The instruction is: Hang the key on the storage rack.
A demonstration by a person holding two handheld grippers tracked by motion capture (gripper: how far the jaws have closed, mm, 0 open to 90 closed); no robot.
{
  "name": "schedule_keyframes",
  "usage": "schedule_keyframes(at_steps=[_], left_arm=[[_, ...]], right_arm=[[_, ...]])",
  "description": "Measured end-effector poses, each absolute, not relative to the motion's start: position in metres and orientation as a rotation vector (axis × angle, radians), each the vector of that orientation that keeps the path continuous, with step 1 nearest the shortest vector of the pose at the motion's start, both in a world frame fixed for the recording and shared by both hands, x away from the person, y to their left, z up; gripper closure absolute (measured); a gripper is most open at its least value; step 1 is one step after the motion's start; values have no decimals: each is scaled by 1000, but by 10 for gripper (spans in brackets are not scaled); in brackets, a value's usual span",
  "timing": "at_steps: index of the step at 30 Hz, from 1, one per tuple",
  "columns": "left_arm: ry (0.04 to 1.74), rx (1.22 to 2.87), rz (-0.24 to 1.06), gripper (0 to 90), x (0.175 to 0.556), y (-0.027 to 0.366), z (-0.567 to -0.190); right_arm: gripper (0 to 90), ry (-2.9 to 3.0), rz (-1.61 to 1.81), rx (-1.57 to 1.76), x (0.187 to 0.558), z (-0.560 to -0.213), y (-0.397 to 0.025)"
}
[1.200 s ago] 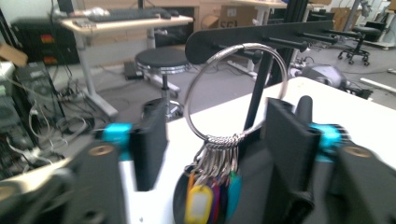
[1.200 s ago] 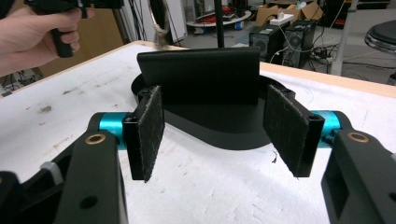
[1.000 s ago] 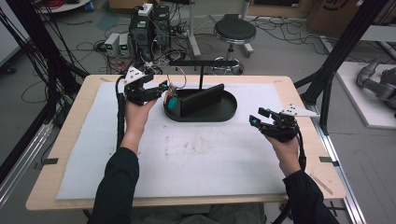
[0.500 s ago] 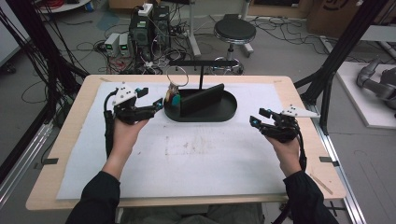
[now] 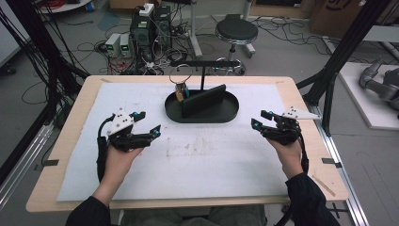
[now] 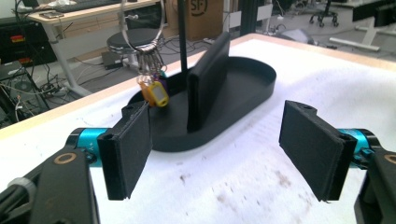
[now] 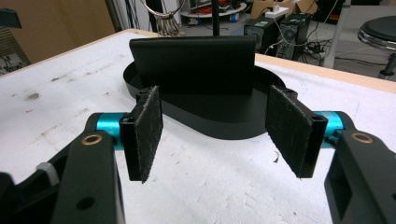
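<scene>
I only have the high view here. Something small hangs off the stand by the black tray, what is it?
Observer: A key ring with an orange tag, hanging over the tray's end.
Operator: Are my left gripper's jaws open?
Observer: Yes, the left gripper is wide open with only the white mat between its pads.
Operator: And the right?
Observer: The right gripper is open too, facing the broad side of the upright black slab in the tray.

Count: one black tray (image 5: 226, 116), one upright slab (image 5: 203, 100) in it, one stand (image 5: 203, 75), one key ring (image 5: 183, 75), two tags (image 6: 156, 94).
</scene>
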State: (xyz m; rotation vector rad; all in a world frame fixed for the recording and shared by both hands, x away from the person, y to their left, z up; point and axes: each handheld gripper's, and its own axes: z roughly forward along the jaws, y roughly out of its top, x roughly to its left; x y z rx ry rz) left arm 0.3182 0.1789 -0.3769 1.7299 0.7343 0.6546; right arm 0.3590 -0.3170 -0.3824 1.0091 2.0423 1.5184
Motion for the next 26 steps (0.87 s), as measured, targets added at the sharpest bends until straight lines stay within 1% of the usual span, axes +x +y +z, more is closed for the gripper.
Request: schedule_keyframes(at_steps=[3,8,17,26], left_arm=[[726,1728,660,253,314,179,-381],[719,1753,709,253,311,182,-388],[747,1754,700,251,316,189,-402],[769,1750,708,249,317,195,-404]], right_arm=[[371,2046,1514,1009,359,-383,-317],[365,2049,1501,1001,358,-386,-317],[351,2056,1471,1001,357,-389,-320],[337,2055,1456,1017,357,-392,-322]])
